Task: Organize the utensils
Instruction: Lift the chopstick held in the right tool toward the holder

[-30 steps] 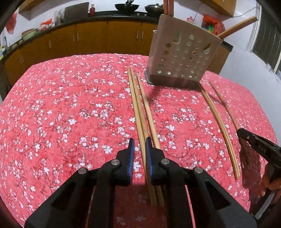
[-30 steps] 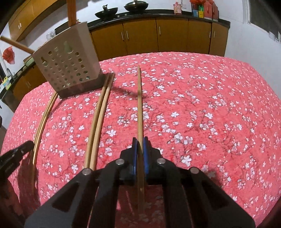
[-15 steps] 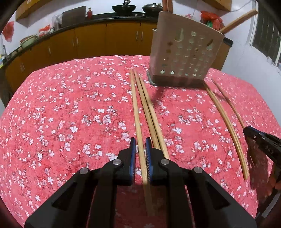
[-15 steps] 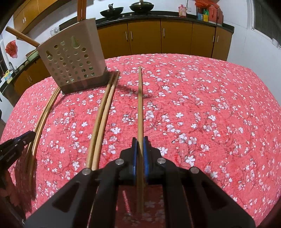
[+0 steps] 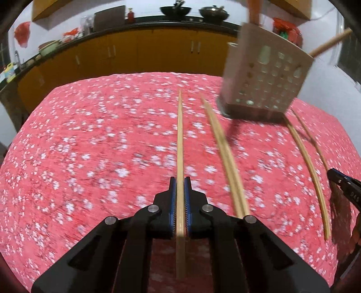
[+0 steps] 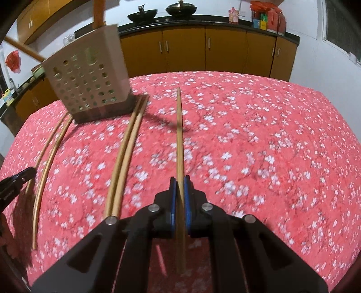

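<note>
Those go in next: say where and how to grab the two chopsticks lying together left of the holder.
Pinch the chopstick pair near its close end, from above, jaws across the sticks. They lie flat and side by side on the tablecloth, and their far tips crowd the holder.

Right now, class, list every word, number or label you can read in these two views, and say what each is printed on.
"DAS": white letters on a finger of the right gripper, seen in the left wrist view; possibly cut off.
Marks on the left gripper finger, seen in the right wrist view: too blurred to read.
Labels on the counter packets: too blurred to read.
</note>
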The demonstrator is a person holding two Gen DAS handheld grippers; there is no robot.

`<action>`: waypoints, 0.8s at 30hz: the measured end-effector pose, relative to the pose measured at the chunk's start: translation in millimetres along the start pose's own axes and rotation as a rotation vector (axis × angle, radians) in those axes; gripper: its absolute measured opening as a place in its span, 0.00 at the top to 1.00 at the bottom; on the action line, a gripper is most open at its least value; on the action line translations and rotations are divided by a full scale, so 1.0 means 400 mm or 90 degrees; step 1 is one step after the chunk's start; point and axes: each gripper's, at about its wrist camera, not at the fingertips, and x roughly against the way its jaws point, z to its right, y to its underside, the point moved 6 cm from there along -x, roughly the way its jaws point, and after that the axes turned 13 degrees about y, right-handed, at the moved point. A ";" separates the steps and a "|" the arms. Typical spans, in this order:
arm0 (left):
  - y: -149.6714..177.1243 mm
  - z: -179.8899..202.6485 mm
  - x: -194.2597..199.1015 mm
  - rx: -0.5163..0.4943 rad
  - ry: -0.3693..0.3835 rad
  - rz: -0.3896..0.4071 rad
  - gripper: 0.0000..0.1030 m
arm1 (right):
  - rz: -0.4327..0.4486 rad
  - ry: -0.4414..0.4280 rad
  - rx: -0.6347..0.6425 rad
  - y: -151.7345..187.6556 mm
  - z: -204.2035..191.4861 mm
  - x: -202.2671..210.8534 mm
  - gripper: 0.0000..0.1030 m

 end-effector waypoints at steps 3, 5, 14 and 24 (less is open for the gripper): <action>-0.001 -0.013 0.003 0.011 0.011 0.005 0.92 | 0.009 0.002 -0.008 -0.010 0.004 -0.010 0.92; 0.000 -0.010 0.004 0.011 0.011 0.005 0.92 | 0.009 0.002 -0.007 -0.011 0.002 -0.012 0.92; 0.003 -0.025 0.017 0.035 0.038 0.011 0.92 | 0.006 -0.014 -0.020 -0.015 0.009 -0.018 0.92; 0.003 -0.025 0.024 0.043 0.046 0.013 0.92 | 0.005 -0.020 -0.026 -0.011 0.012 -0.014 0.92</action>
